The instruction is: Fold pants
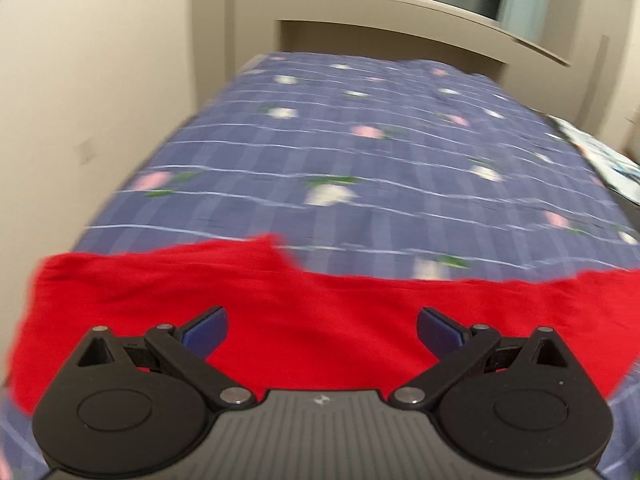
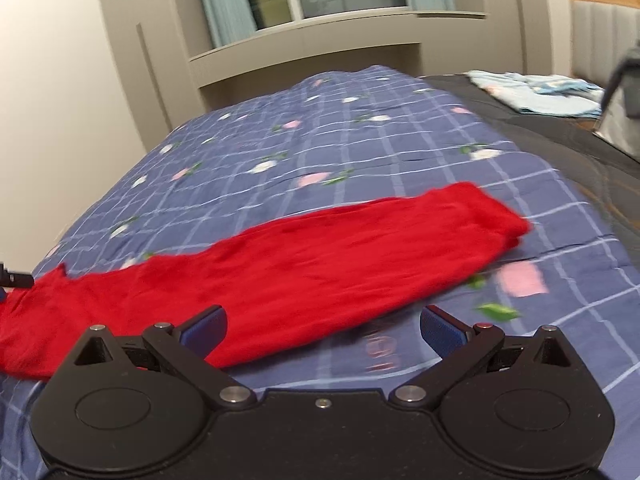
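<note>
Red pants [image 2: 320,256] lie flat in a long strip across the blue checked bedspread [image 2: 320,140], one end at the right, the other running off the left edge. In the left wrist view the pants [image 1: 320,312] fill the near part of the bed. My left gripper [image 1: 322,330] hangs above the red cloth, open, with nothing between its blue pads. My right gripper [image 2: 323,330] is open wide over the near edge of the pants, its left pad over red cloth, its right pad over bedspread; it holds nothing. A tip of the other gripper [image 2: 14,278] shows at the far left.
The bedspread [image 1: 360,152] has pink and white flower prints. A light blue folded cloth [image 2: 536,92] lies on a dark surface at the back right. A wall runs along the left side of the bed, and a window ledge [image 2: 320,40] stands behind it.
</note>
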`<act>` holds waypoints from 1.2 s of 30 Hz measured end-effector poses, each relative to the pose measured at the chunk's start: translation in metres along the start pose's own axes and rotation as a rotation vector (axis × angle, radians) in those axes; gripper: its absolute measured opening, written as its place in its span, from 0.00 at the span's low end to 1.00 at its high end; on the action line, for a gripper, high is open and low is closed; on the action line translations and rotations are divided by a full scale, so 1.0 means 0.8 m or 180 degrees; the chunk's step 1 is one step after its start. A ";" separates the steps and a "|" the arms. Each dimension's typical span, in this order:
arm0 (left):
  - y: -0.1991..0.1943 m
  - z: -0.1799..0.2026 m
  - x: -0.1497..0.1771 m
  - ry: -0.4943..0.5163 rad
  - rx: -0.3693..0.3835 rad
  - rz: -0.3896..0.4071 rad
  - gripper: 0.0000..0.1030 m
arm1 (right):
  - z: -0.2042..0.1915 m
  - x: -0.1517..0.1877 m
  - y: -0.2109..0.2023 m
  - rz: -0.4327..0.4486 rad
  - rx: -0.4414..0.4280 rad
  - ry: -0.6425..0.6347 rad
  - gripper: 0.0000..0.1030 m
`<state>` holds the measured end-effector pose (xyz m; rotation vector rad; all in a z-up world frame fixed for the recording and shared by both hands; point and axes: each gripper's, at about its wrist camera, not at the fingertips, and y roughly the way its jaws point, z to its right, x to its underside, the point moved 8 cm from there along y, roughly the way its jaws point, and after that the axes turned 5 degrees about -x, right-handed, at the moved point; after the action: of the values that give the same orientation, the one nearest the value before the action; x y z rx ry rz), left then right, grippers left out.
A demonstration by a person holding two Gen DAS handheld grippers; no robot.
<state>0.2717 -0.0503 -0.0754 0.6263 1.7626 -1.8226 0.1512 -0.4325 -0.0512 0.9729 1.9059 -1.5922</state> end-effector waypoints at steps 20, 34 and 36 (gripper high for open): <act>0.051 0.251 0.025 0.0711 0.0569 -0.0231 1.00 | 0.181 -0.037 0.073 0.0243 -0.0244 0.1111 1.00; 0.078 0.259 0.050 0.0851 0.0358 -0.0465 1.00 | 0.179 -0.042 0.075 0.0442 -0.0406 0.1165 0.89; 0.078 0.260 0.051 0.0853 0.0347 -0.0458 1.00 | 0.179 -0.042 0.078 0.0408 -0.0276 0.1129 0.84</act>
<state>0.2878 -0.2608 -0.1404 0.8395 1.9325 -2.0211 0.2082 -0.5741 -0.0972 1.3835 2.0722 -1.3199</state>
